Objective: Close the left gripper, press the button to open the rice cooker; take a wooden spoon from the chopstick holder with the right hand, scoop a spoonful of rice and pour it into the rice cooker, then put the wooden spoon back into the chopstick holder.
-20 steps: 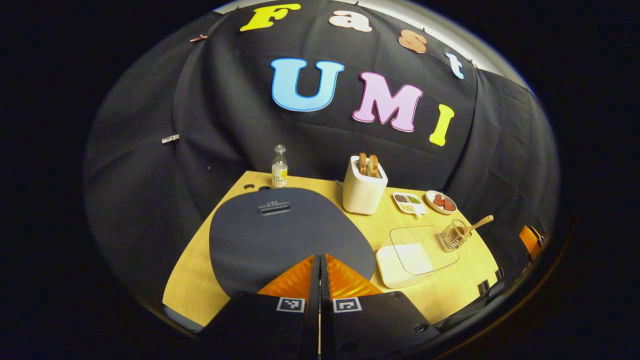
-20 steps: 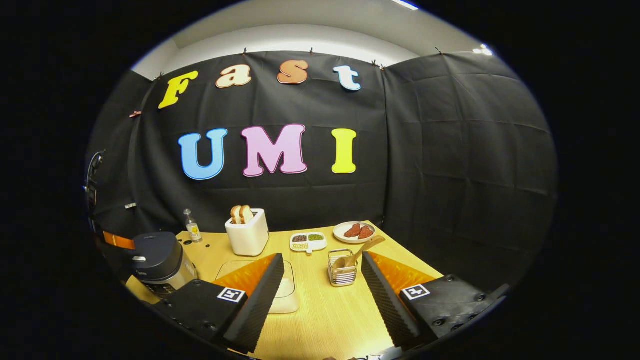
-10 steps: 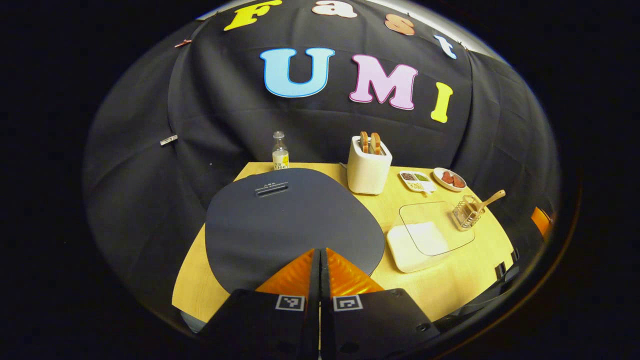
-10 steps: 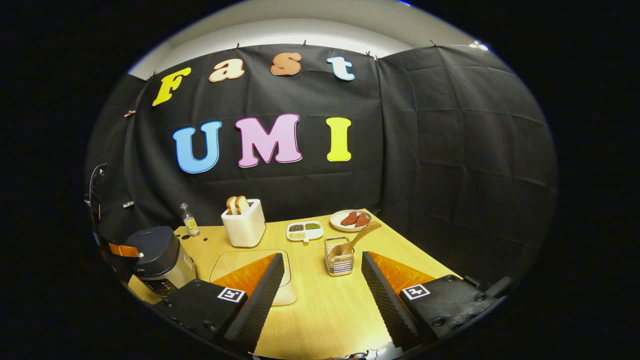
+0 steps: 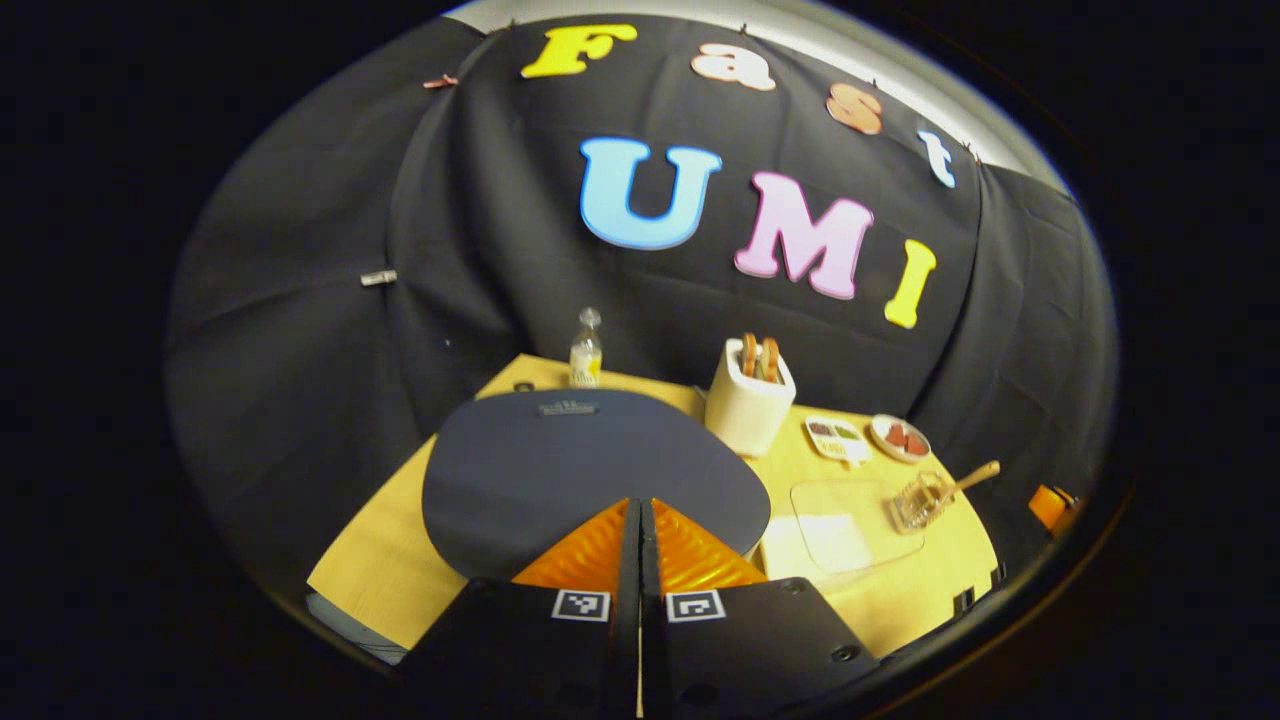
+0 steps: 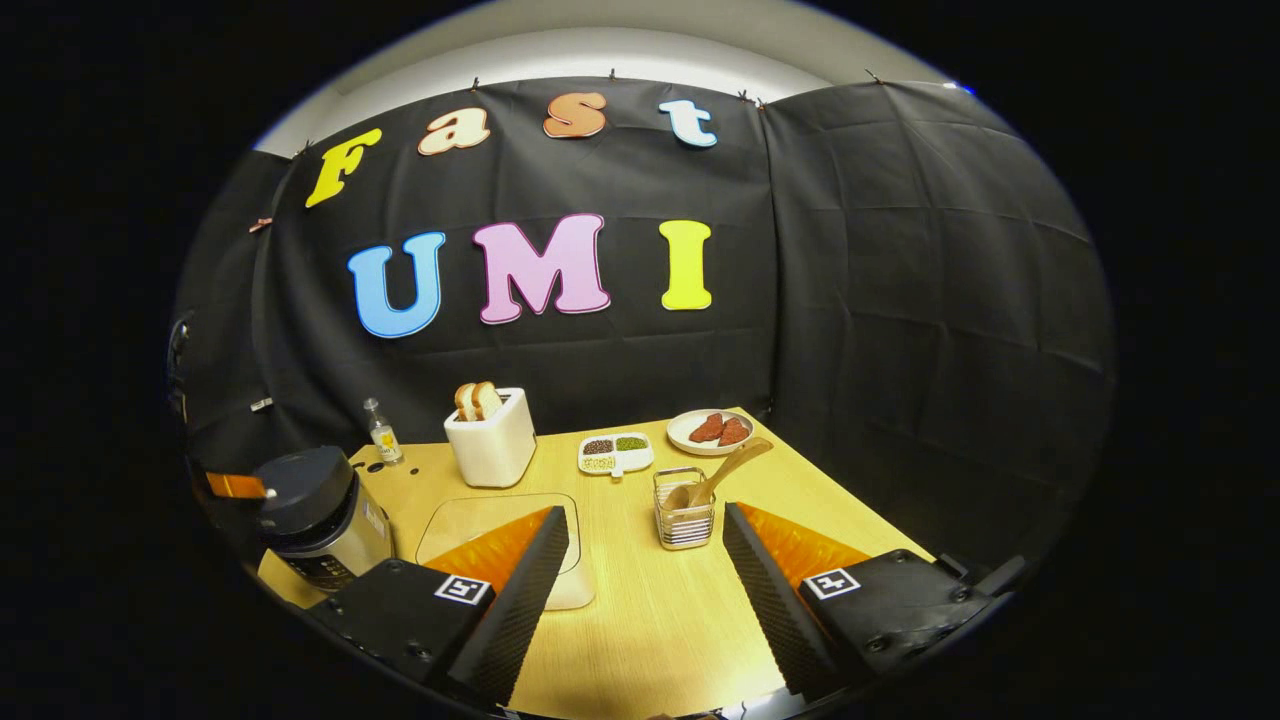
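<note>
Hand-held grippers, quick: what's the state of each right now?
Left hand-held gripper: closed, empty, over the rice cooker lid.
Right hand-held gripper: open, empty, short of the wooden spoon.

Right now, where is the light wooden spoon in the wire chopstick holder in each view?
Left gripper view: the light wooden spoon is at far right, handle leaning right.
Right gripper view: the spoon is at centre, between the open fingers, farther off.
Shared landmark: the white toaster stands left of it in both views.
</note>
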`<state>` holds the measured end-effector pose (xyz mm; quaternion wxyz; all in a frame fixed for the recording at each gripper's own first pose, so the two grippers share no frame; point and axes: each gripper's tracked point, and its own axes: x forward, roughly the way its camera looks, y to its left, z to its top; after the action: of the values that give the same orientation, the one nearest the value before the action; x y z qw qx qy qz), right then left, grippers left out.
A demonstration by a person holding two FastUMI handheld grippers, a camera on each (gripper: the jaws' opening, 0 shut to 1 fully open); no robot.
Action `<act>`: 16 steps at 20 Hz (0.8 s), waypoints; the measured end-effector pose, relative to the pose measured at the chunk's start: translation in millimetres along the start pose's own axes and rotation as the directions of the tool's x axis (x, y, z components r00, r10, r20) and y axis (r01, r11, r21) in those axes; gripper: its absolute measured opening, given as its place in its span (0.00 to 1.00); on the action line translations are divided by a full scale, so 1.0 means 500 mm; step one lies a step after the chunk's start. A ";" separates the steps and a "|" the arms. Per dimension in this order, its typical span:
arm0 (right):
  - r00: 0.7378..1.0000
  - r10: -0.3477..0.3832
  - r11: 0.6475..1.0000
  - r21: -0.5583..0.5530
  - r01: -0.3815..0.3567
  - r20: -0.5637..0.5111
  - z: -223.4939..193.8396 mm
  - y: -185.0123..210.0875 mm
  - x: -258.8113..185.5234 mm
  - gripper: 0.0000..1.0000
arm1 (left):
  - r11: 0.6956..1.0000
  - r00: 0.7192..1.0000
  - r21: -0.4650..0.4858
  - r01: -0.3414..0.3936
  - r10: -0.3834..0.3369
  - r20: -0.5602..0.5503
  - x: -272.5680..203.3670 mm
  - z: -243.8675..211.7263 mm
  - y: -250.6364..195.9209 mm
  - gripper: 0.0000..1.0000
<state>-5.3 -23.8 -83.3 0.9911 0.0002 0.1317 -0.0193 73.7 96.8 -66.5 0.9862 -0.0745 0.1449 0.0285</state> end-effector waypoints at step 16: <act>0.988 0.025 0.987 0.158 0.000 -0.155 -0.038 -0.121 0.282 0.98 | 0.972 0.957 0.030 -0.234 0.225 0.185 -0.055 0.135 -0.132 0.53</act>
<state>123.4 -89.4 -138.2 0.9747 0.0808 0.2070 -0.0236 71.6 41.0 14.5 0.9869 -0.0288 0.0632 0.1455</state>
